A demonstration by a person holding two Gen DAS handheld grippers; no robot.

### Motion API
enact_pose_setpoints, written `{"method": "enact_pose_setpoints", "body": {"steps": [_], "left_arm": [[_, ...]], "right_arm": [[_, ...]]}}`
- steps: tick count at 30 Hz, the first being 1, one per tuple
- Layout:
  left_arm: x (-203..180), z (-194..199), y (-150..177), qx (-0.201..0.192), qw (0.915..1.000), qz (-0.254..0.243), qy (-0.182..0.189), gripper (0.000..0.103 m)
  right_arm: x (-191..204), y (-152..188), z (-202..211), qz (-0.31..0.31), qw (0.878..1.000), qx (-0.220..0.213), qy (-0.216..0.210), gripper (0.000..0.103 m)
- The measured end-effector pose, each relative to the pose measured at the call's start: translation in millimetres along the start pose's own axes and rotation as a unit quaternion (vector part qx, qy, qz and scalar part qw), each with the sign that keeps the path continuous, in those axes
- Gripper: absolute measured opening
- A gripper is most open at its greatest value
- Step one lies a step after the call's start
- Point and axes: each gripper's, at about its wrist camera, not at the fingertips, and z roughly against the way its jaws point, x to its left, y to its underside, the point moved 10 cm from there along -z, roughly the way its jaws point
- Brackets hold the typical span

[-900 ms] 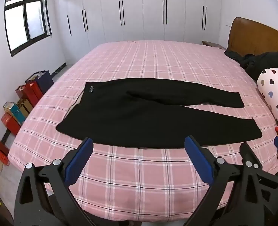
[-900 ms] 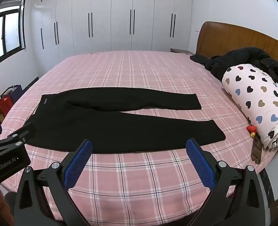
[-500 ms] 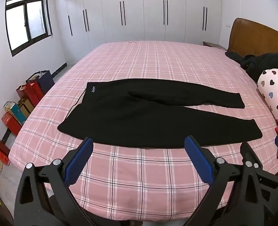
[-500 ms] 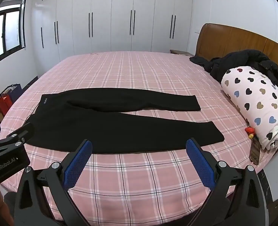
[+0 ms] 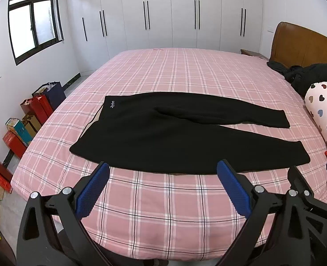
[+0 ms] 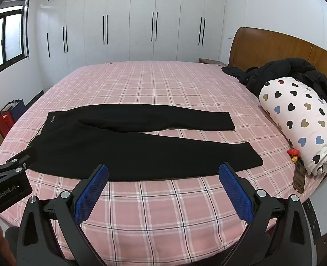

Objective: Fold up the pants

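Not much is changing here compared with a moment ago, honestly. The black pants point(image 5: 163, 133) are lying flat on the pink plaid bed point(image 5: 163, 210), same spot as before, waistband toward the window side and both legs stretching toward the headboard point(image 6: 274, 51). The two legs are splitting apart in a narrow V, the far one sitting a bit shorter in view than the near one. No fold in them yet.

The left gripper point(image 5: 163, 188) is hovering over the near edge of the bed, tilting down toward the pants, with its blue pads point(image 5: 92, 190) spread wide and nothing between them. The right gripper point(image 6: 163, 190) is doing the same thing just beside it, jaws wide apart and empty too. Neither one is touching the fabric. In the right view the pants point(image 6: 130, 146) are sitting a touch lower and closer than in the earlier frame, and the left view is showing the same small drift, so both cameras are creeping in a little. The jaws look just as open as they were.

Off to the headboard side, the heart-print rolled quilt point(image 6: 300, 119) and a dark jacket point(image 6: 292, 71) are staying put. Shopping bags point(image 5: 37, 106) are lining the floor by the wall under the window point(image 5: 32, 24).
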Motion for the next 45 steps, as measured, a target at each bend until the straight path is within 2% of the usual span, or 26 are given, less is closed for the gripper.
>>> {"method": "enact_pose_setpoints", "body": {"steps": [45], "left_arm": [[-1.3,-7.4,4.2,0.005,0.9999,-0.006,-0.011,0.095]], "right_arm": [[5.4,5.5,-3.9,0.002,1.0,0.005,0.004,0.098]]}}
